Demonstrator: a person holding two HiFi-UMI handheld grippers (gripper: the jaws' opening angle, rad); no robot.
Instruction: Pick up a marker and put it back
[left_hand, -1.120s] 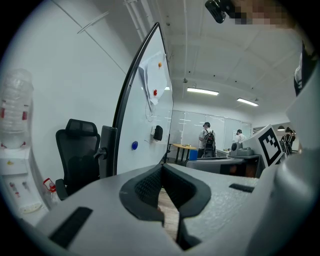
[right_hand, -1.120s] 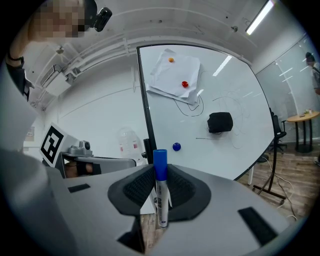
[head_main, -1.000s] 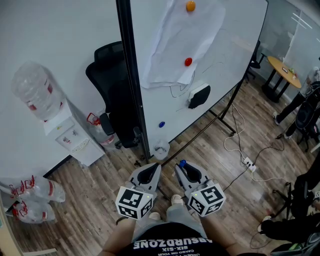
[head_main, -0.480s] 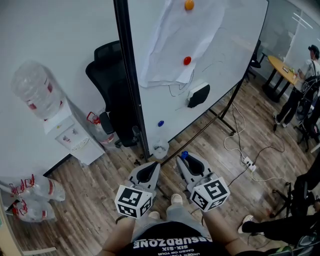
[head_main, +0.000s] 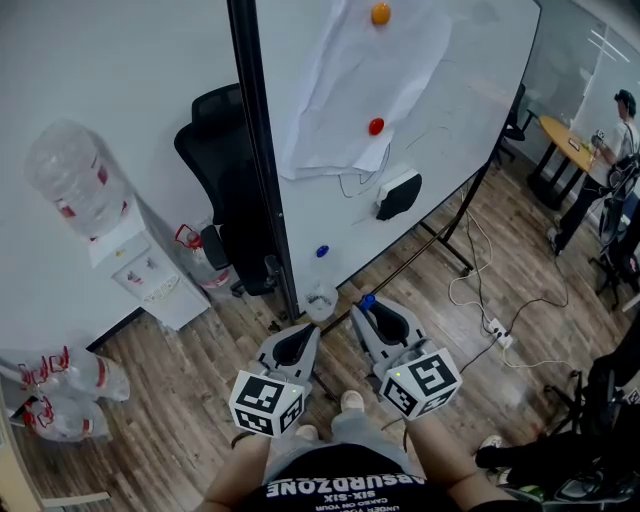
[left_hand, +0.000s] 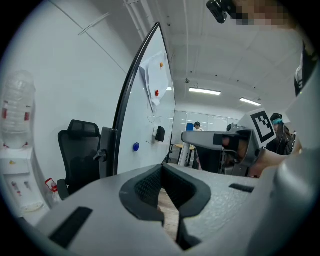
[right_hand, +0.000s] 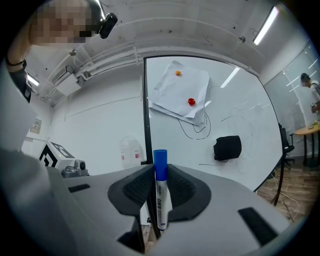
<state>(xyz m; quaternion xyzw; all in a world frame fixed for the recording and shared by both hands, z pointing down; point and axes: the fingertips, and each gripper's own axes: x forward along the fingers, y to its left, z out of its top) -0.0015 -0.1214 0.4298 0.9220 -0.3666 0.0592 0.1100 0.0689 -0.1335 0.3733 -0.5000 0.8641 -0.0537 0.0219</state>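
Note:
A white marker with a blue cap (right_hand: 160, 192) stands upright between the pads of my right gripper (right_hand: 160, 172), which is shut on it. In the head view that gripper (head_main: 372, 312) is held level in front of the whiteboard (head_main: 460, 70), with the blue cap (head_main: 367, 300) sticking out at its tip and apart from the board. My left gripper (head_main: 297, 342) hangs beside it, lower and to the left. Its jaws meet at the tip (left_hand: 161, 168) with nothing between them.
On the board are a black eraser (head_main: 399, 192), paper sheets (head_main: 345, 85) under orange (head_main: 381, 13) and red (head_main: 376, 126) magnets, and a blue magnet (head_main: 322, 251). A black office chair (head_main: 222, 185) and water dispenser (head_main: 135, 270) stand left. Cables and a power strip (head_main: 497, 330) lie right.
My right gripper has risen with the marker and edged closer to the board. The left gripper has stayed put. A person at the far right has walked into view.

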